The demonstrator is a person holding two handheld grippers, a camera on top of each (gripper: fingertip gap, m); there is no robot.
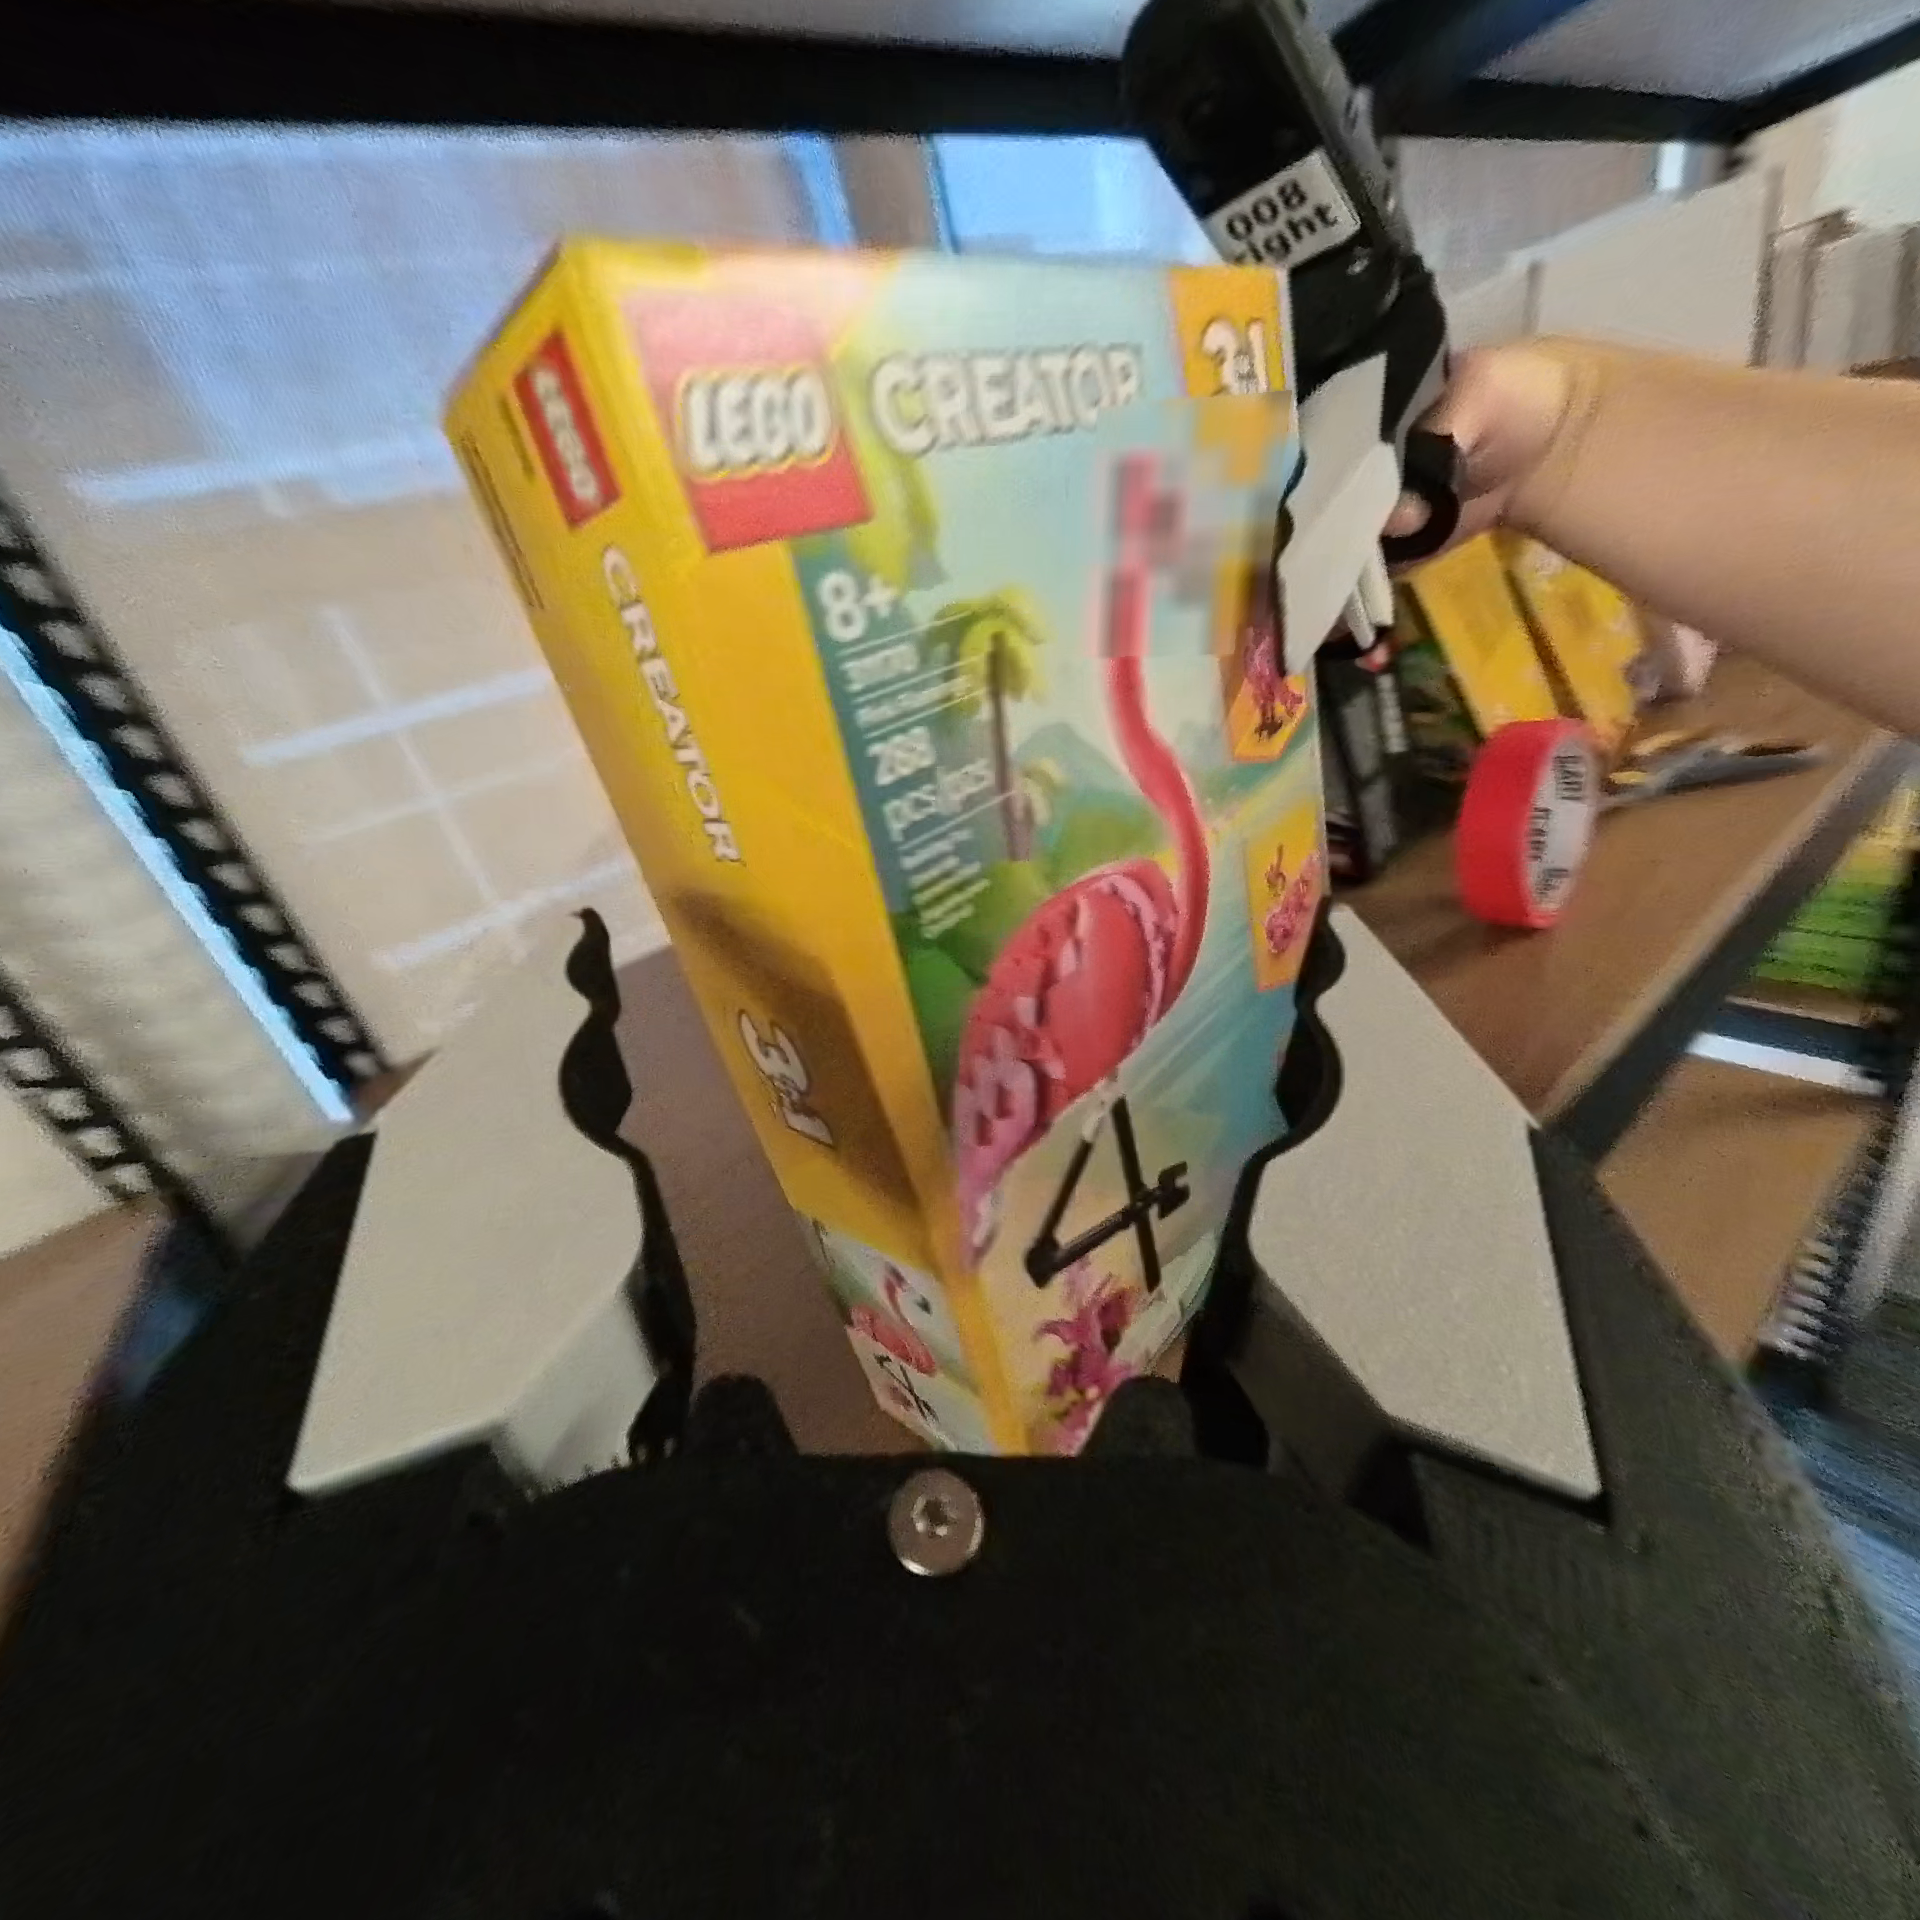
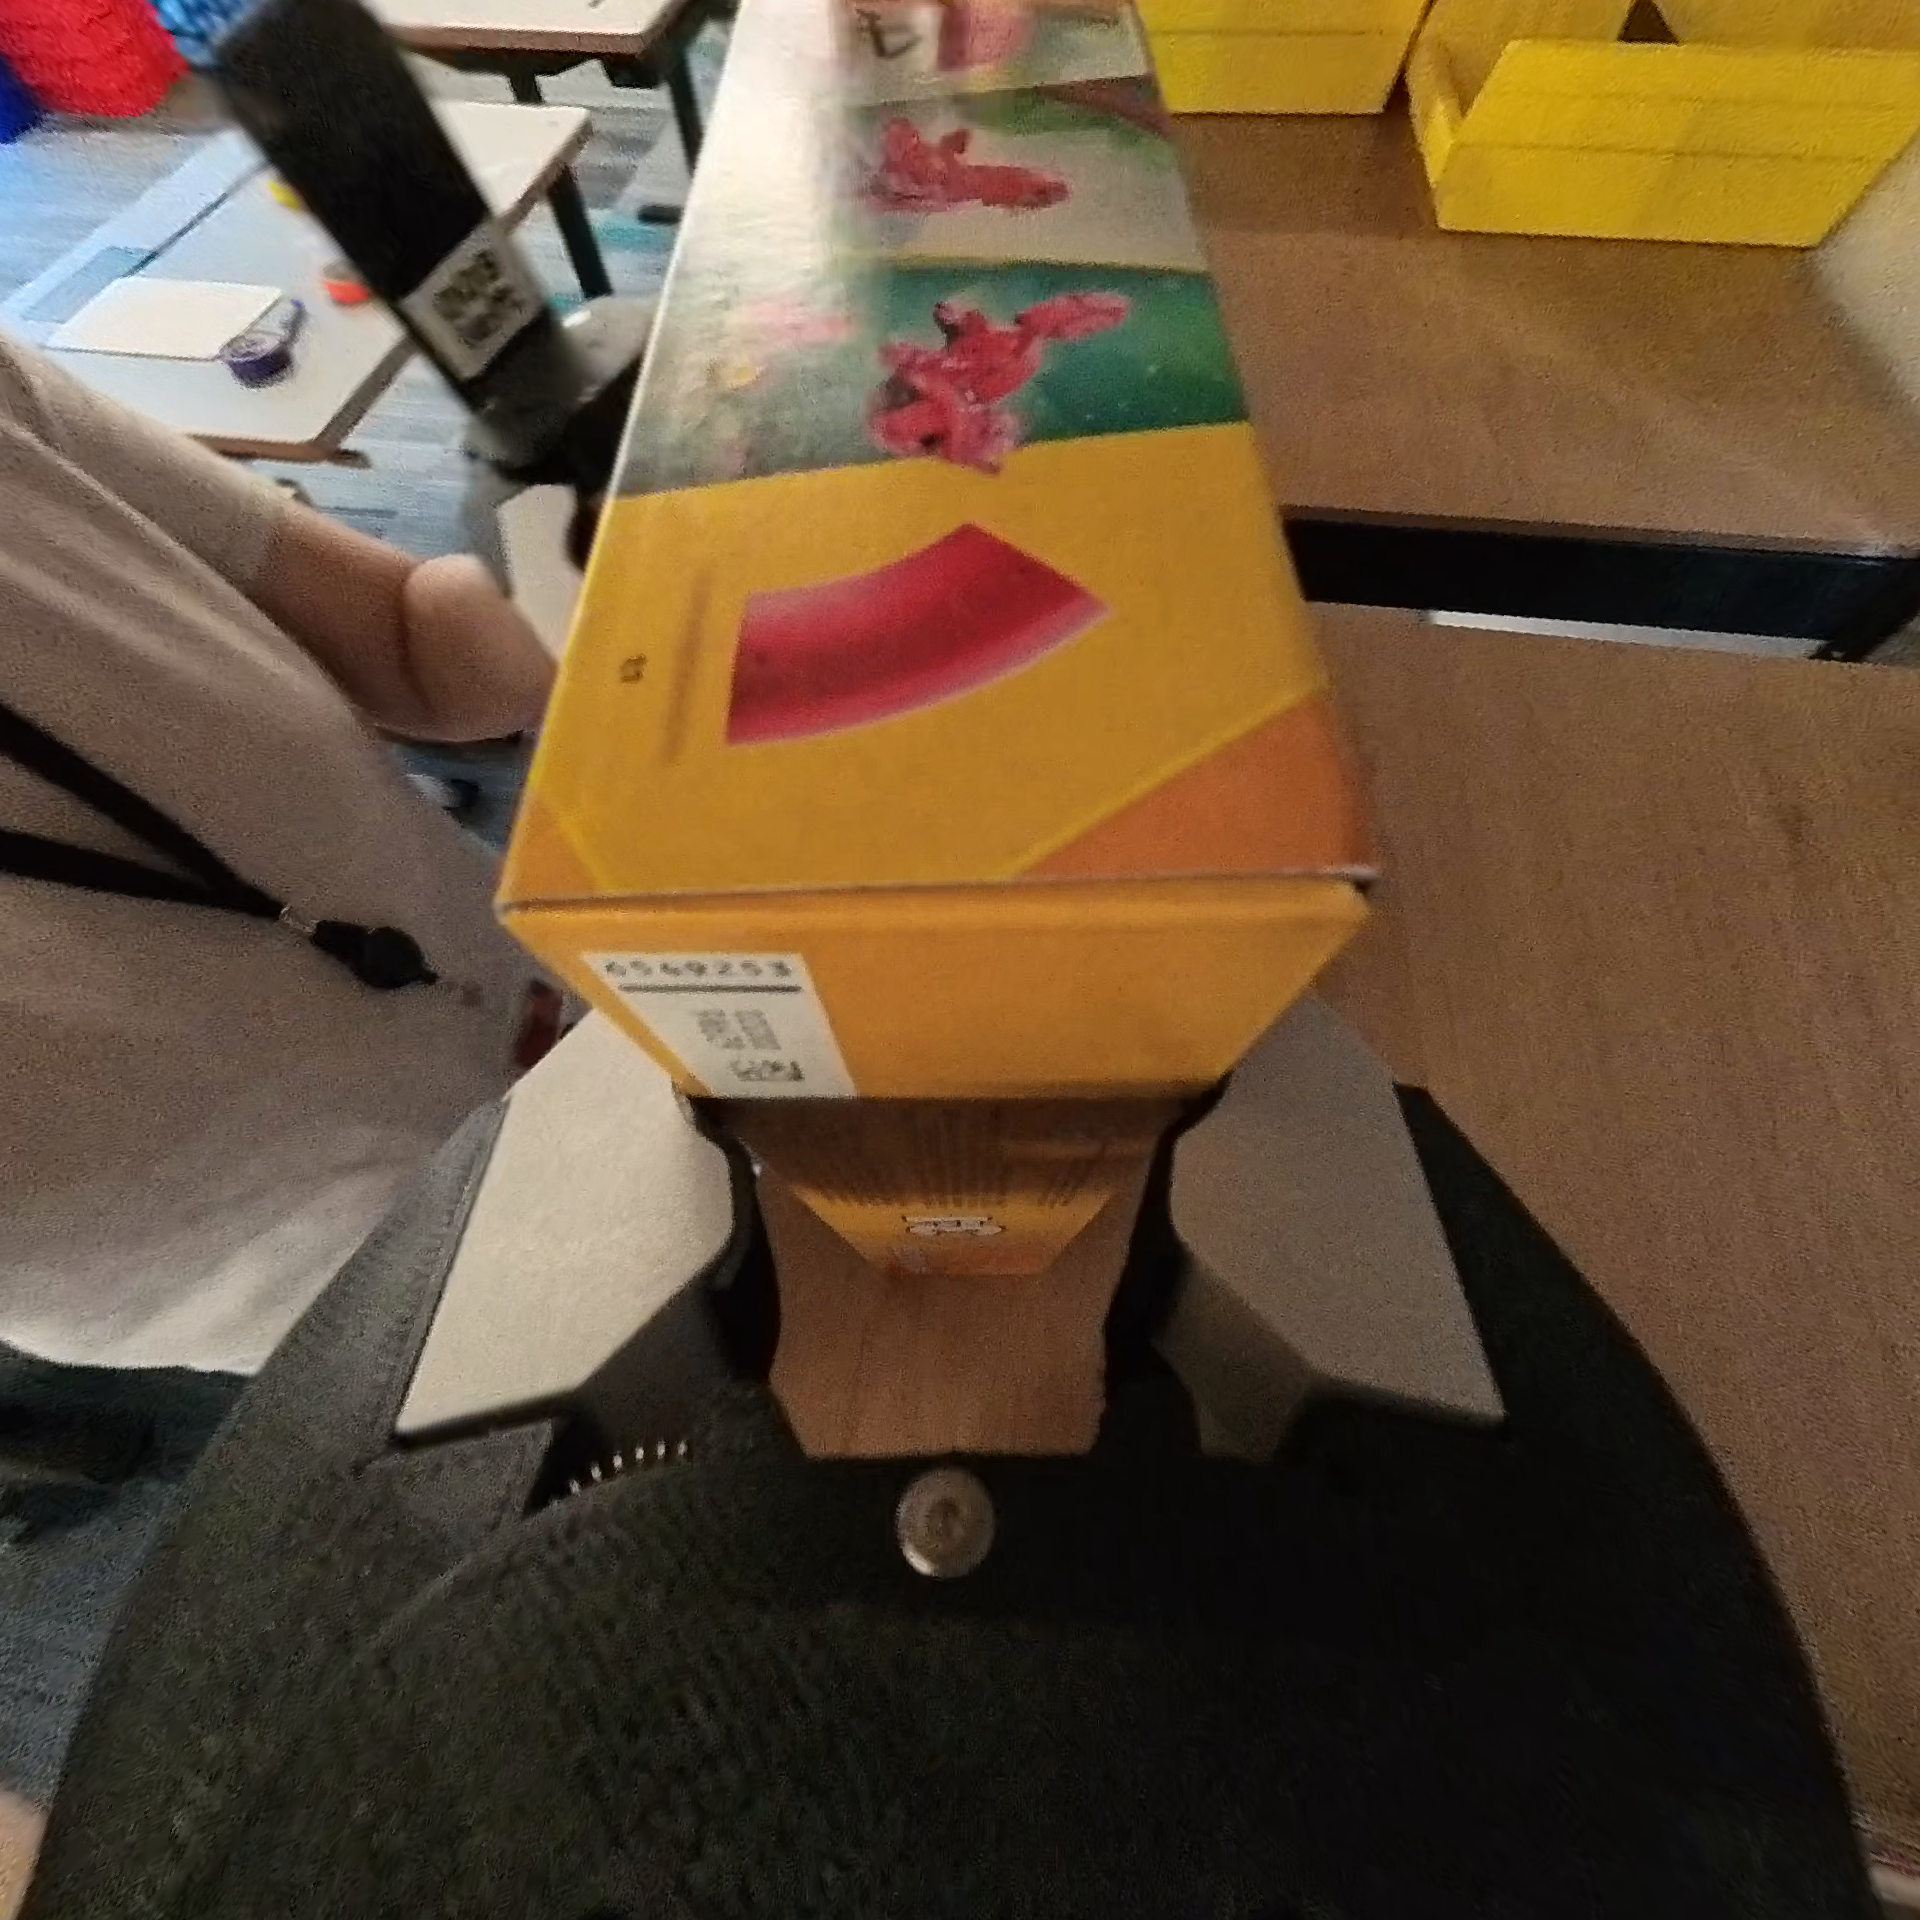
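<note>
Between the fingers of the left gripper (image 1: 951, 1195) stands a yellow toy box (image 1: 914, 779) with a pink flamingo on its front, long axis running straight away from the camera. The left jaws are spread wide: the right finger lies against the box's edge, while the left finger (image 1: 603, 1122) stands well apart from the yellow side. Move rightward, and the right gripper (image 1: 1340, 582) comes in at the box's far upper corner, a hand (image 1: 1507, 436) behind it. From its own wrist view the right gripper (image 2: 951, 1174) is pinching that end of the box (image 2: 935, 675), which stretches away over a brown tabletop (image 2: 1610, 935). Further right sit a red tape roll (image 1: 1522, 821) and yellow bins (image 2: 1662, 135). Motion blur softens everything; the box's near end is cut off behind the left gripper's body.
</note>
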